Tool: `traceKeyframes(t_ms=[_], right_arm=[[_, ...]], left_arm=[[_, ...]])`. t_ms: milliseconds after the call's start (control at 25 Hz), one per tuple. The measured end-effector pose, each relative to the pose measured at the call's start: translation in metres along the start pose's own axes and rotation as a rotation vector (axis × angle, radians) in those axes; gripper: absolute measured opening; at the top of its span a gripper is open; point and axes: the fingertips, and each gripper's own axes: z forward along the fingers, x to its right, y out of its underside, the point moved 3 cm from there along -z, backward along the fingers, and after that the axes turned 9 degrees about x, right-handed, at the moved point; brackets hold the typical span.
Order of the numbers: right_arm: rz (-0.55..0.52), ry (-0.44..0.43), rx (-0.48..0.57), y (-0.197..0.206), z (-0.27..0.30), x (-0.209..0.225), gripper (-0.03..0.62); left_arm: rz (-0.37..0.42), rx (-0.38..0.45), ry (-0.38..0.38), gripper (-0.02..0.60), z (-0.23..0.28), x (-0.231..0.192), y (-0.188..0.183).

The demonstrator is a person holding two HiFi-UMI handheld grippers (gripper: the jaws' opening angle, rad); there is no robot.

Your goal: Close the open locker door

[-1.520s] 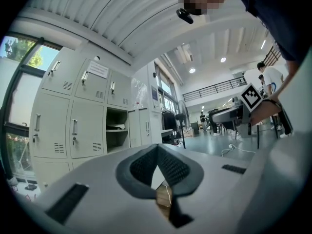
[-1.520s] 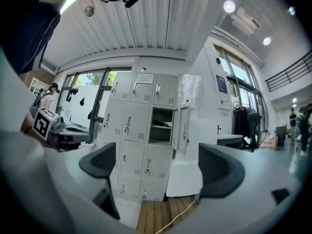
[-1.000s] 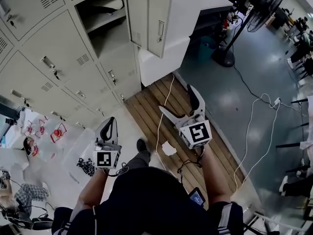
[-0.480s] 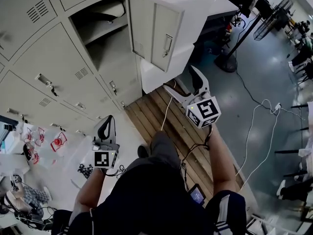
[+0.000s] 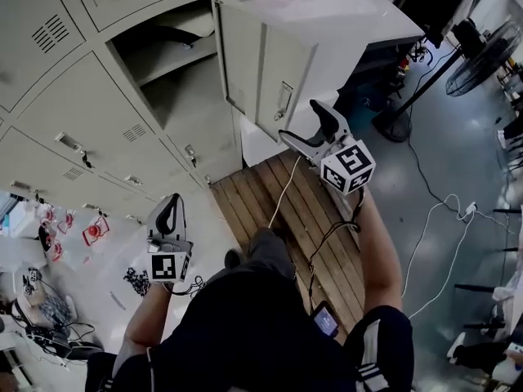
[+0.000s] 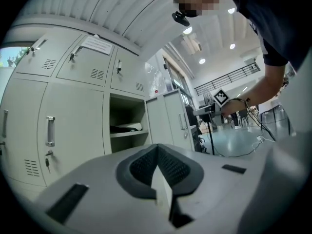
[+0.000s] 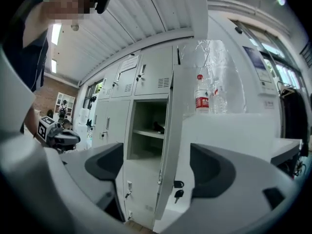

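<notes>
Door (image 5: 263, 65): flat grey metal (ajar).

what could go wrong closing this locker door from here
1. The right tool is closing its jaws with the door edge lined up between them, untouched; it could snag the keys hanging from the door.
2. The cable underfoot could trip a step forward.

Dark short-sleeved shirt (image 5: 245, 333), white stripes (image 5: 365, 376) on sleeves (image 5: 382, 337).
</notes>
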Motion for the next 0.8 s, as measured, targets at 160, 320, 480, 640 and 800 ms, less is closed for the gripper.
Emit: traceKeyframes(t_ms=[160,320,480,640,800], right_arm=[[0.007,-0.089,-0.01,0.013,0.012,0.021,0.414],[0.025,-0.181,-0.012,0.021,0.019,0.035,0.403],[0.041,-0.27,-0.02,0.026,0.024,0.04,0.383],[0.066,-0.33,-0.02,0.028,0.025,0.042,0.348],[0.079,-0.395,-0.037,0.033,0.031,0.038,0.336]], left_arm=[[0.017,-0.009,-0.06,0.003,0.014,0.006,0.0],[0.03,-0.02,-0.107,0.003,0.024,0.013,0.0],[0.039,-0.033,-0.137,0.003,0.029,0.021,0.001],[0.046,-0.044,-0.156,0.003,0.031,0.027,0.001],[0.05,-0.049,-0.166,0.003,0.029,0.031,0.003]])
